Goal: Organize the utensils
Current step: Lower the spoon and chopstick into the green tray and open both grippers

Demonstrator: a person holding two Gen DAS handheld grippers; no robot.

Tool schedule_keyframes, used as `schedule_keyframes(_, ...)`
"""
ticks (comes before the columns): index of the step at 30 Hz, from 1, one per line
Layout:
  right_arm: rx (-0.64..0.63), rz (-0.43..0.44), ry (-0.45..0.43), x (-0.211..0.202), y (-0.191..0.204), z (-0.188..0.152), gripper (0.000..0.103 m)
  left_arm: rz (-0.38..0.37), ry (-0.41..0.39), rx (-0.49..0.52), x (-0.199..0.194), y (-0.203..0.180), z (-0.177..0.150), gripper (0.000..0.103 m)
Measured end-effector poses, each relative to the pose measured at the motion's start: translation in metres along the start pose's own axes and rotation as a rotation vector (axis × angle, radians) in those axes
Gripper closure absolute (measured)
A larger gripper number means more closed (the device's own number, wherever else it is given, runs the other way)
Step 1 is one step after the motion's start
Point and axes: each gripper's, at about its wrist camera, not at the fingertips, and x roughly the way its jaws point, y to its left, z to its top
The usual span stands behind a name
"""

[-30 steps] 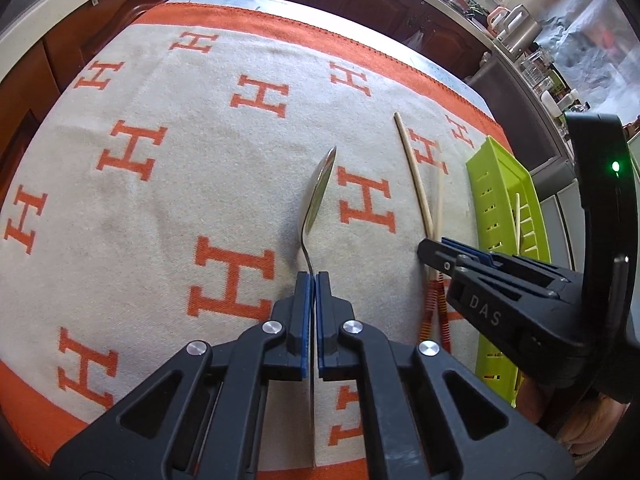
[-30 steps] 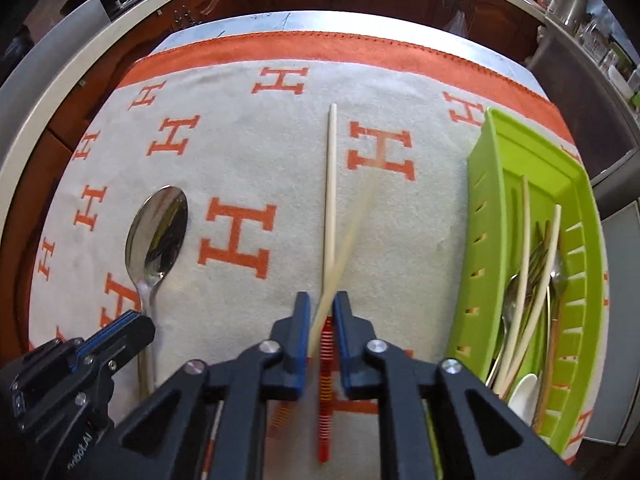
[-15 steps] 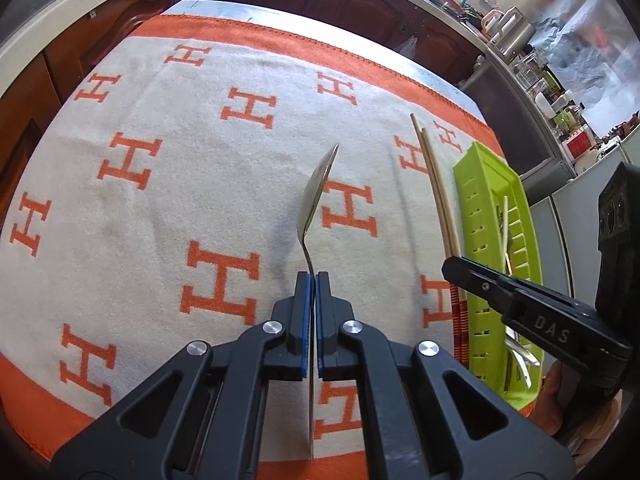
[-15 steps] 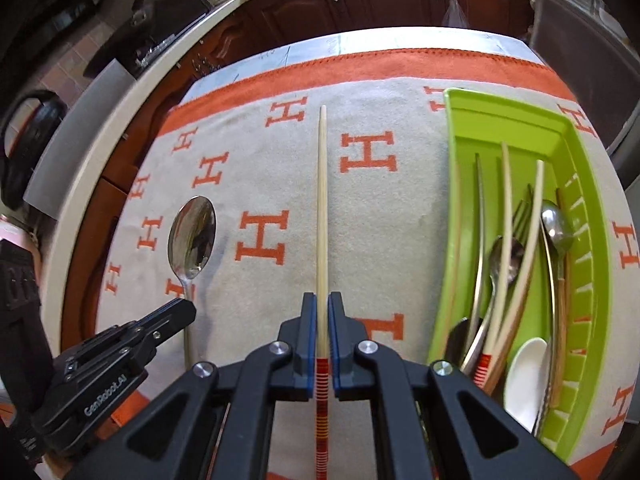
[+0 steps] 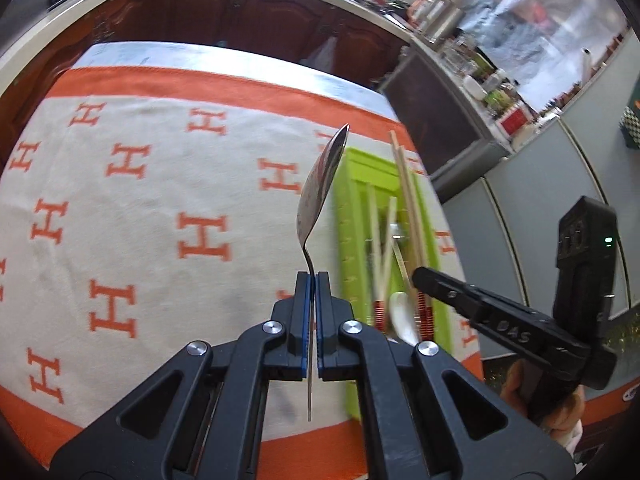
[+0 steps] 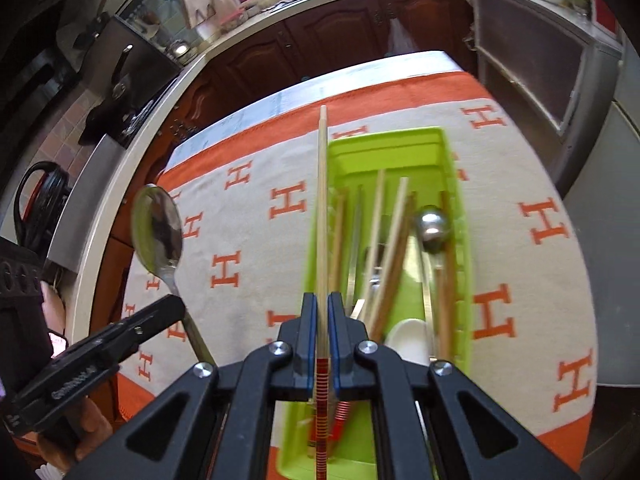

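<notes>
Right, the left gripper (image 5: pixel 311 276) has its blue-padded jaws pinched tight on the thin stem of a polished steel spoon (image 5: pixel 320 188), bowl edge-on and rising toward the centre of the left wrist view, clear of the cloth. Over in the right wrist view, the right gripper (image 6: pixel 324 300) is clamped on a pale wooden chopstick (image 6: pixel 322 208), straight and slender, with red banding at the held end; in the left view it looks like a pair, so the count is hard to call. It hangs along the left wall of the lime-green plastic tray (image 6: pixel 464 240), a long slotted box right of centre, already loaded with more chopsticks, a round steel ladle-like spoon (image 6: pixel 432 222) and a white ceramic spoon (image 6: pixel 408 340). At the lower right of the left view, a hand (image 5: pixel 556 408) grips the right tool's handle. Underneath lies a cream woven cloth (image 5: pixel 140 208) with orange H motifs and an orange border. Dark wood cabinets (image 6: pixel 328 40) curve across the top of frame, with cluttered counters behind.
</notes>
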Motion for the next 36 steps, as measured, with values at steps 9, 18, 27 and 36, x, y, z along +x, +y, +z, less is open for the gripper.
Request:
schedule_keyframes(9,0.035,-0.078,0.015,0.005,-0.034,-0.007,0.097,-0.027,0.091,0.105,0.041,-0.075,0.002,0.102)
schedule_keyframes(18,0.04,-0.09,0.041,0.016,-0.04,-0.012,0.095,-0.006,0.196,0.039,0.096,-0.077,0.005,0.103)
schedule_keyframes(27,0.067,-0.062,0.025,0.006,-0.044,-0.014,0.095,0.012,0.212,0.001,0.107,-0.062,0.009,0.103)
schedule_keyframes(36,0.056,-0.024,0.032,0.005,-0.037,-0.016,0.095,0.116,0.181,0.038,0.079,-0.038,0.001,0.103)
